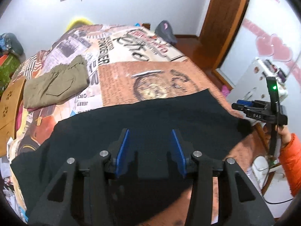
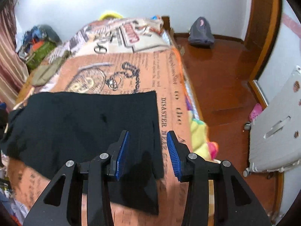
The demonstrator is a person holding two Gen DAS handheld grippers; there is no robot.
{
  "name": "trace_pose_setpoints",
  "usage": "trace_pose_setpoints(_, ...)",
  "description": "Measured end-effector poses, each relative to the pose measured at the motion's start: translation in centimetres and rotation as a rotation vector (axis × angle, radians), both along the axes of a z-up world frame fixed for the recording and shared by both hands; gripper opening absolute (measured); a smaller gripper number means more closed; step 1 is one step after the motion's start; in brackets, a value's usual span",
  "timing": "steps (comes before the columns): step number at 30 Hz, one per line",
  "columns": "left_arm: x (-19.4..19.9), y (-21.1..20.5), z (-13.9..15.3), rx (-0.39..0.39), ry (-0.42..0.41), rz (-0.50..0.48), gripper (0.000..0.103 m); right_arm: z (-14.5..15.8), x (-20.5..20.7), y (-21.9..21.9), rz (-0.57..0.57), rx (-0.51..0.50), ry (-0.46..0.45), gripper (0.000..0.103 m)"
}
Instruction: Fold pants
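Far left on the bed there's a folded olive-green pair of cargo pants (image 1: 56,83) sitting on the newspaper-print orange bedspread (image 1: 150,79), well apart from everything else. Moving right, the black fabric pants (image 1: 143,116) are spread flat across the near part of the bed, right up to the bed's right edge. The left gripper (image 1: 150,146) hangs over the middle of them with its blue-padded jaws wide apart, nothing between them. Further right, the right gripper (image 2: 147,146) sits above the black pants' right edge, jaws also spread and empty. Past the bed on the right is reddish wood floor (image 2: 216,71), a grey suitcase (image 2: 278,128) and a dark backpack (image 2: 201,31) by the wall.
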State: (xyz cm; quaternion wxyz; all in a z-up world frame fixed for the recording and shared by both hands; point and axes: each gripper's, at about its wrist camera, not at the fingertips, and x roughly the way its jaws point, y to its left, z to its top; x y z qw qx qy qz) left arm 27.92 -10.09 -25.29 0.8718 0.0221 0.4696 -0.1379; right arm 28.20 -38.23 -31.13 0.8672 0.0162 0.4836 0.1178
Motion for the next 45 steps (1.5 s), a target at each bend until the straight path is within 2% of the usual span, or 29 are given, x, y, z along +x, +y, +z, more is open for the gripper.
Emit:
trace_pose_setpoints(4, 2.6, 1.0, -3.5, 0.040, 0.065, 0.028, 0.045, -2.2, 2.1, 0.7, 0.017, -0.023, 0.060, 0.038)
trace_pose_setpoints(8, 4.0, 2.4, -7.0, 0.026, 0.140, 0.058, 0.045, -3.7, 3.1, 0.9, 0.026, -0.015, 0.092, 0.038)
trace_pose_setpoints(10, 4.1, 2.7, -7.7, 0.014, 0.138, 0.059, 0.046, -4.1, 3.2, 0.9, 0.026, -0.018, 0.098, 0.037)
trace_pose_setpoints(13, 4.0, 2.5, -7.9, 0.021, 0.119, 0.048, 0.050, -4.5, 3.2, 0.8, 0.030, -0.008, 0.105, 0.035)
trace_pose_setpoints(19, 3.7, 2.4, -7.9, 0.020, 0.107, 0.048, 0.051, -3.9, 2.6, 2.0, 0.053, -0.049, 0.070, 0.013)
trace_pose_setpoints(24, 3.7, 2.5, -8.0, 0.025, 0.101, 0.046, 0.052, -1.6, 1.8, 2.2, 0.034, -0.105, -0.028, 0.009)
trace_pose_setpoints(31, 3.7, 2.5, -8.0, 0.023, 0.102, 0.055, 0.052, 4.0, 2.0, 0.9, -0.006, -0.052, -0.195, 0.007)
trace_pose_setpoints(34, 3.7, 2.5, -7.8, 0.027, 0.106, 0.059, 0.052, 4.7, 3.4, 1.7, -0.003, -0.075, -0.225, 0.007)
trace_pose_setpoints(36, 3.7, 2.5, -7.8, 0.025, 0.110, 0.060, 0.052, 4.2, 4.5, 2.1, 0.000, -0.096, -0.220, 0.007)
trace_pose_setpoints(40, 3.7, 2.7, -7.5, 0.016, 0.119, 0.070, 0.052, 1.3, 7.1, 2.4, -0.012, -0.123, -0.139, 0.007)
trace_pose_setpoints(45, 4.5, 3.0, -5.8, 0.025, 0.093, 0.044, 0.052, -2.4, 7.9, 2.8, -0.015, -0.131, -0.048, 0.007)
